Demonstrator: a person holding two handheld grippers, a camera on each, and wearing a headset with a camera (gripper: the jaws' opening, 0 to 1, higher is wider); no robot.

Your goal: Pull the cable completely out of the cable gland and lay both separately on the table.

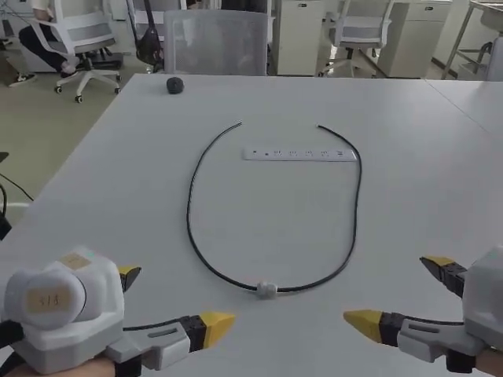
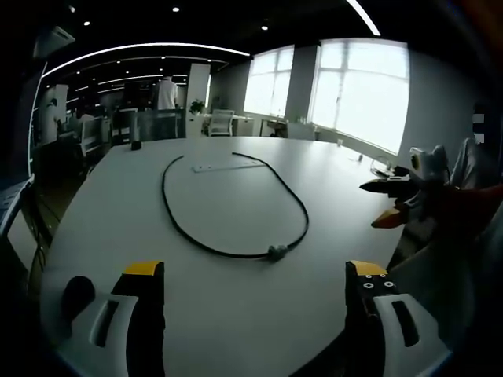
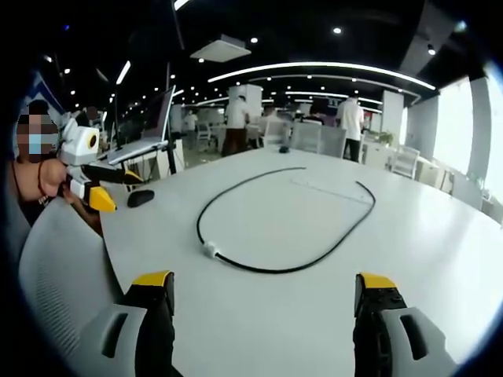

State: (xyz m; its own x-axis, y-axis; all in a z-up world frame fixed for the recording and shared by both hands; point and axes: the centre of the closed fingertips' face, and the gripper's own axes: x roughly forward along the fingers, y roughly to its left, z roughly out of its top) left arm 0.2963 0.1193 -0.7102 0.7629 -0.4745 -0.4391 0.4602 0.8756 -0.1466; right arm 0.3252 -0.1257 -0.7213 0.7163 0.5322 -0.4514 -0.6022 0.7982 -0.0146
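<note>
Left gripper (image 1: 177, 298) and right gripper (image 1: 393, 290) both wide open, empty. Cable gland (image 1: 266, 290) on table (image 1: 428, 165) between them, just ahead, nearer the left. Cable (image 1: 191, 196) threaded through side to side, looping away.

The head view shows the white table (image 1: 416, 204) lit brightly and evenly from above, with soft light, almost no shadow under the thin cable (image 1: 189, 216) lying on it, and sharp focus across its top. In the left gripper view the windows (image 2: 357, 90) beyond the table are blown out to white and lay a pale sheen on its far side, under a dark ceiling (image 2: 236, 20). In the right gripper view curved light strips (image 3: 322, 65) glow above the table, whose rim bends and softens with the fisheye.
</note>
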